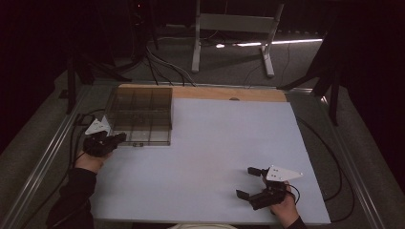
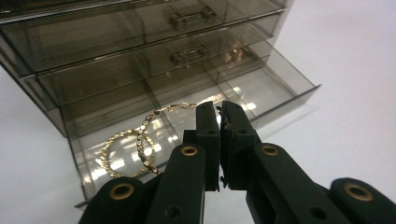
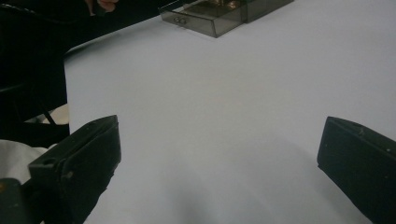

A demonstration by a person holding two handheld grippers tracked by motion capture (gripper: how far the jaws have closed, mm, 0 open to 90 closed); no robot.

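My left gripper (image 2: 219, 109) has its jaws pinched together on the end of a gold chain (image 2: 135, 144), which trails off to their left and loops down over the open bottom drawer (image 2: 261, 93) of a smoky clear drawer box (image 2: 93, 42). I cannot tell whether the loop rests on the drawer floor or hangs just above it. The drawer stands pulled out toward me, its front wall between my jaws and the divided compartments inside. Above it two more drawers sit pushed in, each with a small clear handle (image 2: 191, 18). From the high view the left gripper (image 1: 117, 138) sits at the near left corner of the box (image 1: 141, 114), which stands at the far left of the pale tabletop (image 1: 215, 157).

My right gripper (image 1: 248, 183) has its jaws spread wide with nothing between them, well apart from the box, near the table's front edge. Along its jaws (image 3: 215, 154) there is bare tabletop, with the drawer box (image 3: 219, 16) far off.

Beyond the table a strip of wood (image 1: 215, 93) edges the far side, and a white frame (image 1: 234, 33) stands on the floor. I can read no writing or label anywhere.
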